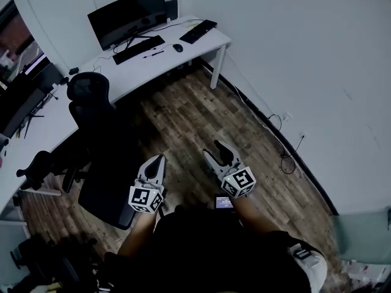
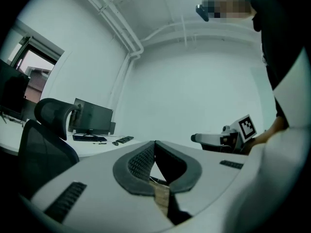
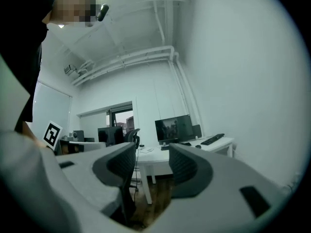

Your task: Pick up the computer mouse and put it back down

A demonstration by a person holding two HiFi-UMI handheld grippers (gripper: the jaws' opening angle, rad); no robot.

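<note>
The left gripper (image 1: 160, 159) is held level, jaws closed and empty; the right gripper (image 1: 215, 150) level, jaws parted, empty, computer mouse (image 1: 178, 47) well ahead.

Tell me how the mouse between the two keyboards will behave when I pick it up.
The mouse looks small and compact, so probably stiff and light. Its rounded dark shell may be slippery; gripping its sides seems safer. It lies flat on the white desk, so rolling seems unlikely. Whether a cord would tug is too small to tell.
</note>
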